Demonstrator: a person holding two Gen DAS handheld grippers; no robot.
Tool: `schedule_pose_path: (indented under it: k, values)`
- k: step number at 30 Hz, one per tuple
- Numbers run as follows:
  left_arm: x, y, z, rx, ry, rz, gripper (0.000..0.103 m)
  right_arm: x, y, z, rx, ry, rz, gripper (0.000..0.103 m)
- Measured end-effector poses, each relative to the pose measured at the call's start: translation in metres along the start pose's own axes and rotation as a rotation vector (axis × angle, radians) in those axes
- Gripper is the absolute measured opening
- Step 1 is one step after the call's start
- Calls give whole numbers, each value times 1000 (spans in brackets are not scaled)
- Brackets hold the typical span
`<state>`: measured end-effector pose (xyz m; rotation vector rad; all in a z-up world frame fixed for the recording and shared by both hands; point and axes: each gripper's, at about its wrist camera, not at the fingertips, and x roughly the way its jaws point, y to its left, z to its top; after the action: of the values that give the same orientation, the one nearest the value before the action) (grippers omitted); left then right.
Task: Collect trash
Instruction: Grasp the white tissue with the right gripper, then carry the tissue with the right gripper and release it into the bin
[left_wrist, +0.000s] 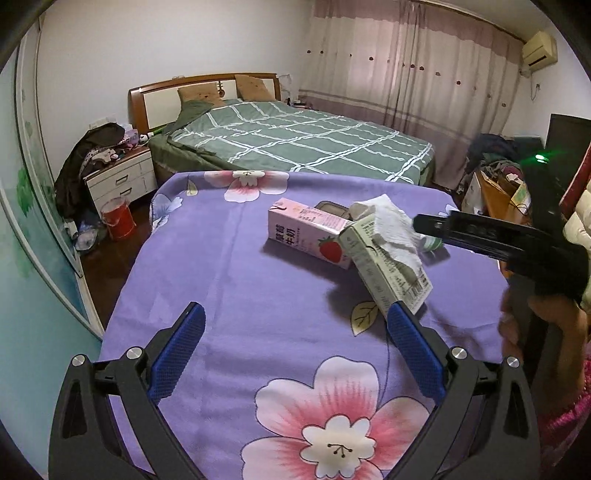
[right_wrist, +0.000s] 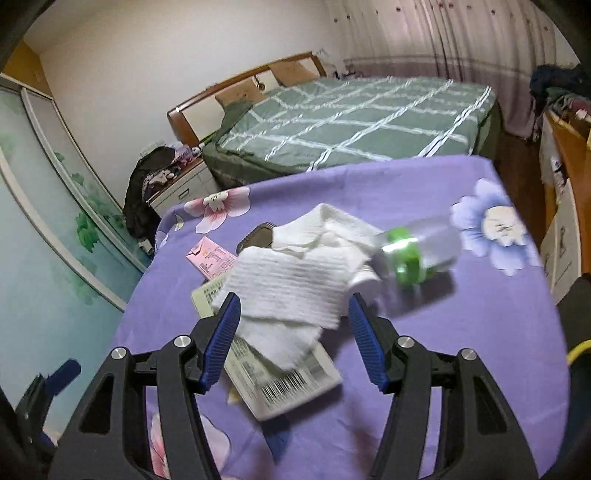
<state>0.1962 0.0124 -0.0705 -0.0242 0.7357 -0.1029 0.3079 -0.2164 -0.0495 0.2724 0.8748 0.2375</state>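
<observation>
Purple flowered cloth (left_wrist: 229, 266) over the table, green checked bed (left_wrist: 295, 140) beyond, curtains (left_wrist: 424, 74) far right. Trash heaped mid-table: pink carton (left_wrist: 310, 236), green carton (left_wrist: 384, 273), white tissue (left_wrist: 391, 229) draped on top. Left gripper (left_wrist: 295, 332) spread wide, nothing held. Right gripper (right_wrist: 293, 314) released too, straddling the tissue (right_wrist: 288, 288). Only from the right wrist: clear bottle (right_wrist: 424, 247) lying flat, far right of the tissue.

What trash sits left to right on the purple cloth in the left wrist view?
Pink milk carton → green-and-white carton → right tongs reaching in from the right edge. The tissue overlaps the cartons, so it is left out.
</observation>
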Motion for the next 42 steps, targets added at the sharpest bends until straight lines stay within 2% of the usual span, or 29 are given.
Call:
schedule_pose_path:
  k: [7, 11, 14, 16, 17, 18, 26, 36, 42]
  values:
    - [4, 5, -1, -14, 5, -8, 97, 30, 1, -2, 26, 77, 41, 58]
    - [4, 4, -2, -16, 5, -15, 97, 29, 1, -6, 14, 86, 64, 57]
    - [3, 1, -2, -14, 5, -20, 97, 26, 4, -7, -4, 96, 75, 44]
    - [1, -1, -2, -12, 5, -21, 97, 27, 5, -7, -14, 103, 70, 26]
    - [1, -2, -3, -10, 5, -21, 97, 25, 5, -8, -17, 104, 67, 20]
    - [0, -3, -3, -9, 5, -21, 97, 23, 5, -9, -24, 106, 57, 3]
    - [-2, -6, -5, -10, 9, -16, 97, -15, 3, -13, -38, 32, 63, 3]
    - [-6, -22, -7, 5, 11, -27, 97, -111, 4, 1, -96, -147, 83, 3]
    - [-10, -34, -6, 18, 2, -33, 97, -169, -13, -4, -134, -226, 35, 3]
